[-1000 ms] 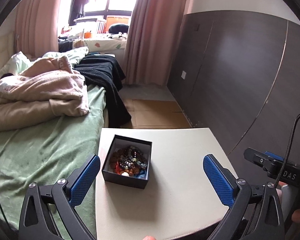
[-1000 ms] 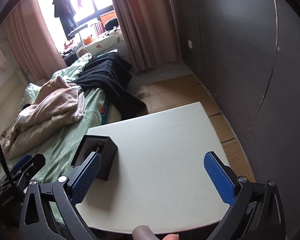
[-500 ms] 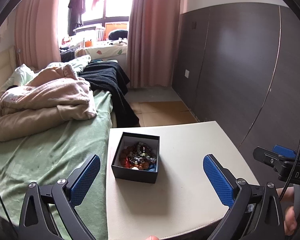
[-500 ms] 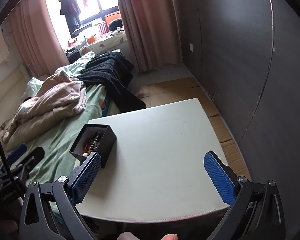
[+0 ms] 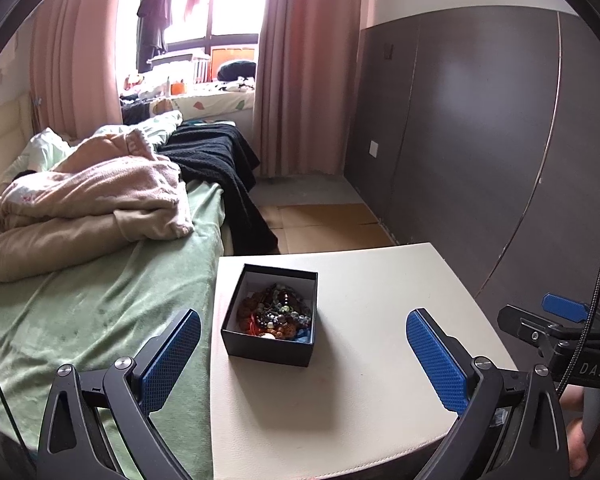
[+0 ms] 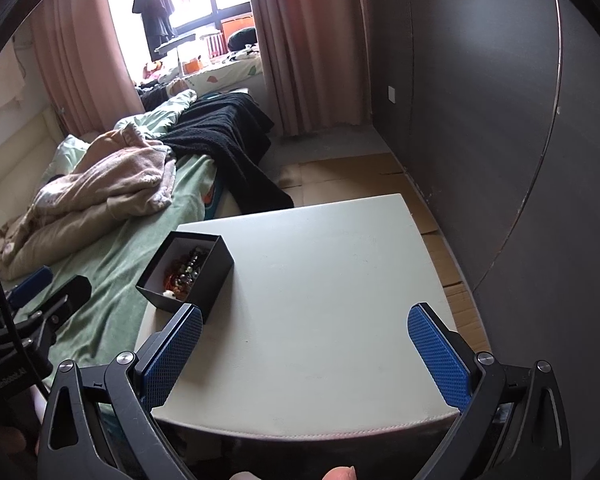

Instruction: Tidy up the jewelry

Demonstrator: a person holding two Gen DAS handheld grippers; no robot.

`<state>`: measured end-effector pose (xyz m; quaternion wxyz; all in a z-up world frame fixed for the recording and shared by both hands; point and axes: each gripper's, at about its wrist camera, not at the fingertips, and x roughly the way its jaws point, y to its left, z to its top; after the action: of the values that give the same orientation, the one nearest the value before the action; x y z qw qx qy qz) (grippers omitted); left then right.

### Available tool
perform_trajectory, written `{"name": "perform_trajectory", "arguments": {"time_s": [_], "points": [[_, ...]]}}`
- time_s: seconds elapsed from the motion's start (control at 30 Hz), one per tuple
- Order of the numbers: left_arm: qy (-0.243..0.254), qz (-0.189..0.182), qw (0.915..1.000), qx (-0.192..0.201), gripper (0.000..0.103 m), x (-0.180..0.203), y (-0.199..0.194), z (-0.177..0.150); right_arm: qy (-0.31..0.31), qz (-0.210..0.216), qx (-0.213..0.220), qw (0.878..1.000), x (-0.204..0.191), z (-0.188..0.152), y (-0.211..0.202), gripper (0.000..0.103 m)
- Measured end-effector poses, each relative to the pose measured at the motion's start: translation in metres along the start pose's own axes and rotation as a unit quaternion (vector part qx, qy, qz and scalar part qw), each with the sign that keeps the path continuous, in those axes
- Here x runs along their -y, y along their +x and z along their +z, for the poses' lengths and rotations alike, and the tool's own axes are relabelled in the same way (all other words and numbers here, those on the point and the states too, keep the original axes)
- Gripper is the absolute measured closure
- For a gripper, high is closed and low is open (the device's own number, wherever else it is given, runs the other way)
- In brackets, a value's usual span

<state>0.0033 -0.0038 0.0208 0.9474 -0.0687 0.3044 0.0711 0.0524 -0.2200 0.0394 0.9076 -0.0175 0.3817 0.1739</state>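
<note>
A small open black box [image 5: 271, 348] stands on the left part of a white table [image 5: 372, 380], near its left edge. It holds a tangle of beaded jewelry [image 5: 276, 314] in brown, red, green and dark beads. The box also shows in the right wrist view [image 6: 216, 276] with the jewelry [image 6: 184, 270] inside. My left gripper [image 5: 302, 354] is open and empty, held above the table's near side with the box between its fingers' lines of sight. My right gripper [image 6: 306, 354] is open and empty over the table's near edge, right of the box.
A bed with a green sheet [image 5: 92, 304], a beige blanket [image 5: 84, 200] and a black blanket [image 5: 220, 160] lies against the table's left side. A dark panelled wall [image 5: 480, 140] runs along the right. Cardboard [image 5: 324, 224] covers the floor beyond the table.
Both grippers have drawn back and tilted up a little, so the table and box sit lower and the box's inside shows more in the right wrist view. Both grippers stay open.
</note>
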Motion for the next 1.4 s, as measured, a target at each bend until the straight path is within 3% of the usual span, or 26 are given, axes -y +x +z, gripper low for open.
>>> {"name": "perform_trajectory", "arguments": {"time_s": [0.4, 1.4], "points": [[-0.002, 0.002, 1.0, 0.002, 0.001, -0.0027, -0.0026, 0.0007, 0.002, 0.028, 0.006, 1.0, -0.005, -0.0007, -0.0028, 0.0], [-0.009, 0.0, 0.9999, -0.007, 0.001, -0.0027, 0.0043, -0.0012, 0.014, 0.013, 0.002, 1.0, -0.001, -0.0014, 0.0007, 0.0]]}}
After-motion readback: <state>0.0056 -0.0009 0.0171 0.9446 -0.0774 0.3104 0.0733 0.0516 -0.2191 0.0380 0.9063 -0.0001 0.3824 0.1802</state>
